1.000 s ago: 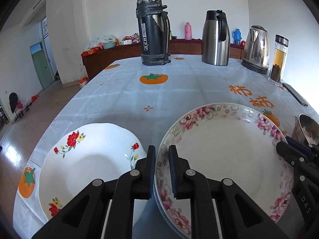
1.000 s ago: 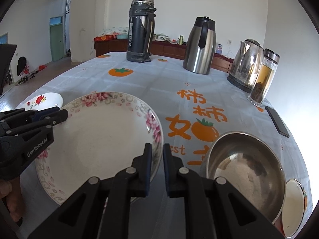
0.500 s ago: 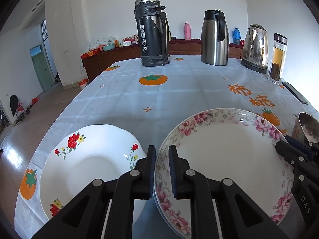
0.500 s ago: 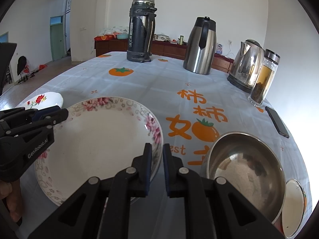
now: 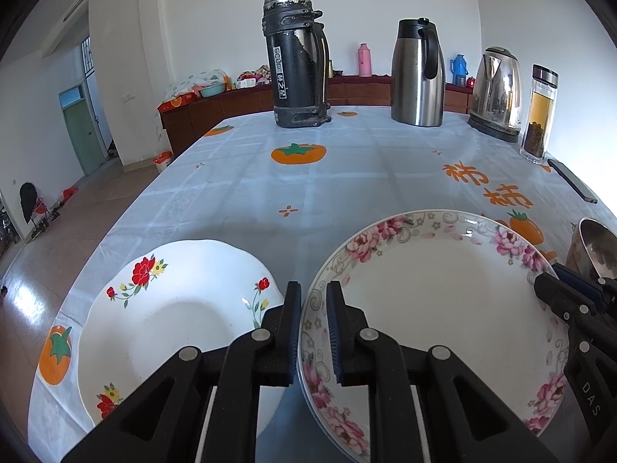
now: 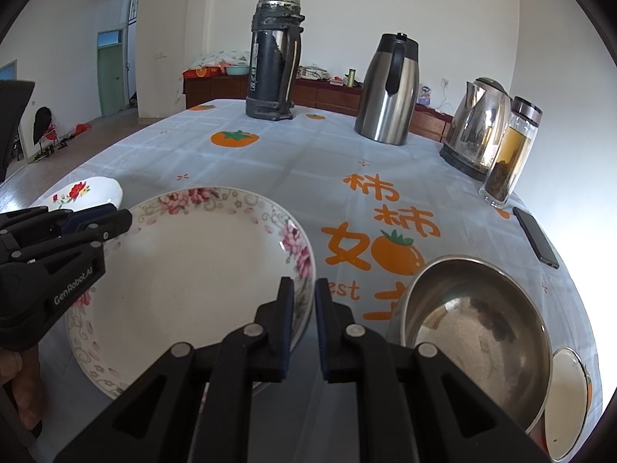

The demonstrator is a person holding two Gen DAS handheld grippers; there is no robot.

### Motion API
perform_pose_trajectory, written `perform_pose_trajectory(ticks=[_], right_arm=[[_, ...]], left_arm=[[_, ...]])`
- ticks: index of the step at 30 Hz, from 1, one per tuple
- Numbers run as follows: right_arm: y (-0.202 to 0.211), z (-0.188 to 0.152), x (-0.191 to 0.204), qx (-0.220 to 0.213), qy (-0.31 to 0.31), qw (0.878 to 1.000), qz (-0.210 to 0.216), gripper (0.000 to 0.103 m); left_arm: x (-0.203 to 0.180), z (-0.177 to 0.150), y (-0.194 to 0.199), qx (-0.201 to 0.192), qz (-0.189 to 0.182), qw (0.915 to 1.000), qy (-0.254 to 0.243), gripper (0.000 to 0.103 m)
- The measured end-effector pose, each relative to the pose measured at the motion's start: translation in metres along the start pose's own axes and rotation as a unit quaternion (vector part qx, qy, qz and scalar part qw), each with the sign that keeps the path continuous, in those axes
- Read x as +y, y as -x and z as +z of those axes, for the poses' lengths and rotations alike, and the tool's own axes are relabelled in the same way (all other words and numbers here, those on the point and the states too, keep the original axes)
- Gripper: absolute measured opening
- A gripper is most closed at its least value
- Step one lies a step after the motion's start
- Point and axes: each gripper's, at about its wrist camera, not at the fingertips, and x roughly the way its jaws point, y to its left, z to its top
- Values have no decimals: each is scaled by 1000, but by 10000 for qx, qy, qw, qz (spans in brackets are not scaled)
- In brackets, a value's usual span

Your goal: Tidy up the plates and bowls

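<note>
Your left gripper (image 5: 313,332) is clamped on the left rim of the pink-flowered plate (image 5: 435,301), one finger on each side of the rim. Your right gripper (image 6: 304,324) is clamped on the same plate's right rim in the same way. In the right wrist view the plate (image 6: 193,270) sits between the two tools, with the left gripper's body (image 6: 54,262) at its far left edge. The plate appears slightly above the tablecloth (image 5: 347,177), but whether its underside touches the cloth cannot be told.

Just beside the held plate, to its left, the red-flowered plate (image 5: 169,308) lies flat on the tablecloth near the table's left edge. To the right of the held plate, the steel bowl (image 6: 474,332) stands upright on the cloth, close to the right gripper. A small dish (image 6: 567,401) lies partly hidden behind the bowl.

At the far end stand the black flask (image 5: 297,61), steel jug (image 5: 418,73), kettle (image 5: 497,92) and glass bottle (image 5: 540,115). A phone (image 6: 536,237) lies near the right edge
</note>
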Motion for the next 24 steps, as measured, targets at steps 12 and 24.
perform_pose_trajectory(ticks=[12,24], right_arm=[[2,1,4,-60,108,9999,-67,9],[1,1,4,-63,120,9999,-43,12]], left_arm=[[4,0,2,-71,63,9999,132,63],[5,1,0,-24,75,9998,173,63]])
